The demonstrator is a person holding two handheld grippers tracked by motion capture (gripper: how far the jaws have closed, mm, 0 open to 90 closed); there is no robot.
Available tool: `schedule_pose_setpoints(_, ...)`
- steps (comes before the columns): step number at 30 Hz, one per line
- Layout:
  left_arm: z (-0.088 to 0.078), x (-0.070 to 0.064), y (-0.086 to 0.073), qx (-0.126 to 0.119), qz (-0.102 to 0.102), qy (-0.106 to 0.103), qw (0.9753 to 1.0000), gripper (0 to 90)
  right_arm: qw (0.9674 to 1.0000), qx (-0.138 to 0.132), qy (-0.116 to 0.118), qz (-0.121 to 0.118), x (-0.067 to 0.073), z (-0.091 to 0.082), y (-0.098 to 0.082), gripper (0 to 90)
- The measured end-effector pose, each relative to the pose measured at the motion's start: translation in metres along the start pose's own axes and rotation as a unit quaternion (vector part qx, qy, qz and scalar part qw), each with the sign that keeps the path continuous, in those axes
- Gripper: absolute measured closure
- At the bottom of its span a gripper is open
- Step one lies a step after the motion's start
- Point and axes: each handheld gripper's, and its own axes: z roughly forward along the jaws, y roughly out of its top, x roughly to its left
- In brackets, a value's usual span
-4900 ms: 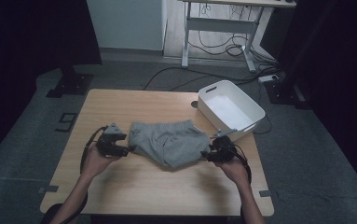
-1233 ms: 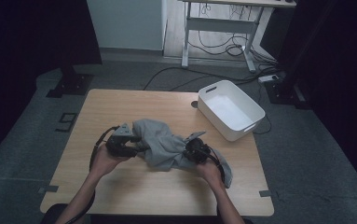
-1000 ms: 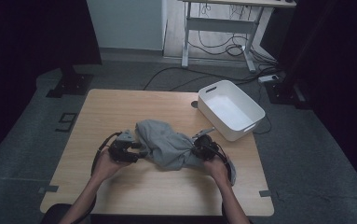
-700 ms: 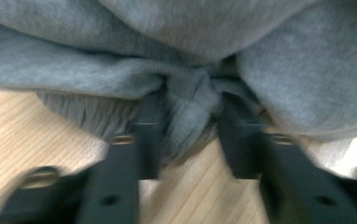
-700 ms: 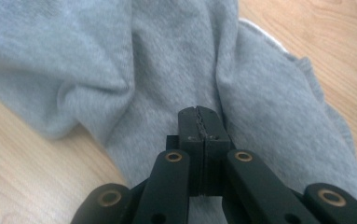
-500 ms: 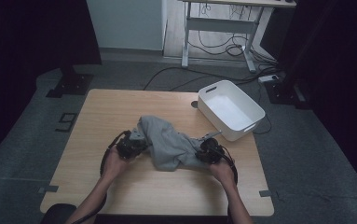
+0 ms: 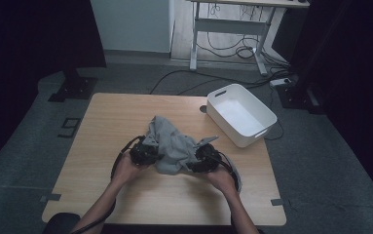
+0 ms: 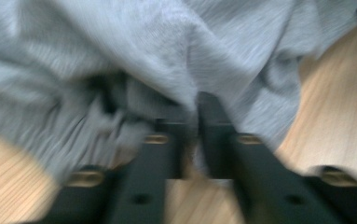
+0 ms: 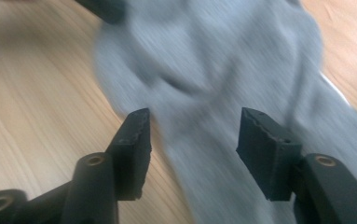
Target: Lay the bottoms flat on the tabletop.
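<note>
Left gripper (image 8: pixel 192 140): jaws pressed together on a fold of the grey garment (image 7: pixel 174 146), having just closed on it. Right gripper (image 9: pixel 192 144): jaws have just been opening and now stand apart, the cloth lying between them but not pinched.

The garment sits bunched at the middle of the wooden table (image 7: pixel 106 122), between the two grippers, with a loose end trailing past the right hand (image 7: pixel 220 178) toward the near right. A white bin (image 7: pixel 264 114) stands empty at the far right corner, well apart from the cloth.

Judgement: a fold or gather is in hand, one side gripped and the other let go. The next move calls for a fresh hold for the right gripper on a free edge.

No legible writing, brand or label found.
</note>
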Motion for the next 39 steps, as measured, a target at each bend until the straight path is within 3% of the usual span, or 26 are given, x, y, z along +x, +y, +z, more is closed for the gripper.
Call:
schedule_pose_setpoints(2, -0.005, -0.010, 0.008, -0.020, 0.013, -0.024, 0.9994, 88.0, 0.9998, -0.010, 0.007, -0.013, 0.007, 0.001, 0.007, 38.9)
schedule_pose_setpoints(4, -0.011, -0.021, 0.016, -0.031, 0.035, -0.032, 0.9984, 88.0, 0.9991, -0.026, 0.022, -0.024, 0.014, 0.001, 0.014, 36.6)
schedule_pose_setpoints(6, -0.018, -0.031, 0.024, -0.060, 0.039, -0.071, 0.9949, 87.6, 0.9982, -0.033, 0.037, -0.033, 0.020, 0.003, 0.019, 39.0)
schedule_pose_setpoints(8, -0.024, -0.035, 0.028, -0.082, 0.047, -0.086, 0.9918, 86.2, 0.9977, -0.029, 0.039, -0.047, 0.025, 0.006, 0.023, 59.8)
schedule_pose_setpoints(9, -0.026, -0.035, 0.029, -0.088, 0.046, -0.087, 0.9912, 79.4, 0.9970, -0.029, 0.045, -0.055, 0.028, 0.007, 0.023, 70.9)
schedule_pose_setpoints(10, -0.028, -0.034, 0.029, -0.088, 0.046, -0.085, 0.9914, 72.0, 0.9967, -0.032, 0.048, -0.058, 0.029, 0.007, 0.022, 83.7)
schedule_pose_setpoints(12, -0.034, -0.027, 0.024, -0.084, 0.044, -0.049, 0.9943, 58.3, 0.9976, -0.021, 0.039, -0.053, 0.028, 0.005, 0.020, 85.9)
schedule_pose_setpoints(14, -0.038, -0.019, 0.017, -0.083, 0.028, -0.044, 0.9952, 55.1, 0.9987, -0.014, 0.023, -0.043, 0.023, 0.001, 0.017, 86.0)
schedule_pose_setpoints(16, -0.040, -0.014, 0.008, -0.075, 0.021, -0.033, 0.9965, 52.9, 0.9994, -0.027, 0.018, -0.013, 0.010, -0.006, 0.012, 86.0)
schedule_pose_setpoints(19, -0.028, -0.015, 0.002, -0.049, 0.022, -0.030, 0.9981, 46.2, 0.9989, -0.039, 0.016, 0.023, -0.006, -0.011, 0.007, 85.9)
schedule_pose_setpoints(22, -0.003, -0.024, 0.004, -0.017, 0.043, -0.024, 0.9987, 40.3, 0.9977, -0.048, 0.032, 0.036, -0.009, -0.013, 0.007, 85.6)
schedule_pose_setpoints(24, 0.008, -0.030, 0.008, 0.001, 0.060, 0.000, 0.9982, 43.9, 0.9973, -0.050, 0.041, 0.034, -0.007, -0.014, 0.007, 85.3)
schedule_pose_setpoints(25, 0.013, -0.032, 0.010, 0.012, 0.063, 0.017, 0.9978, 53.8, 0.9976, -0.048, 0.041, 0.029, -0.005, -0.014, 0.008, 84.7)
schedule_pose_setpoints(27, 0.013, -0.031, 0.013, 0.010, 0.051, 0.022, 0.9984, 77.9, 0.9982, -0.035, 0.044, 0.021, -0.003, -0.014, 0.007, 76.9)
schedule_pose_setpoints(28, 0.009, -0.028, 0.014, 0.000, 0.042, 0.021, 0.9989, 85.4, 0.9988, -0.029, 0.035, 0.016, -0.003, -0.015, 0.005, 69.2)
schedule_pose_setpoints(30, -0.007, -0.021, 0.015, -0.016, 0.030, 0.016, 0.9993, 87.4, 0.9997, -0.012, 0.018, 0.010, -0.008, -0.017, -0.002, 52.8)
schedule_pose_setpoints(33, -0.049, -0.008, 0.019, -0.052, 0.011, 0.014, 0.9985, 87.6, 0.9997, 0.022, -0.008, -0.002, -0.017, -0.021, -0.023, 41.3)
schedule_pose_setpoints(36, -0.093, 0.000, 0.022, -0.094, -0.003, 0.015, 0.9954, 87.6, 0.9993, 0.038, 0.000, -0.001, -0.023, -0.024, -0.047, 40.0)
schedule_pose_setpoints(39, -0.125, 0.005, 0.021, -0.116, -0.009, 0.020, 0.9930, 87.7, 0.9977, 0.066, -0.011, -0.015, -0.025, -0.023, -0.064, 49.2)
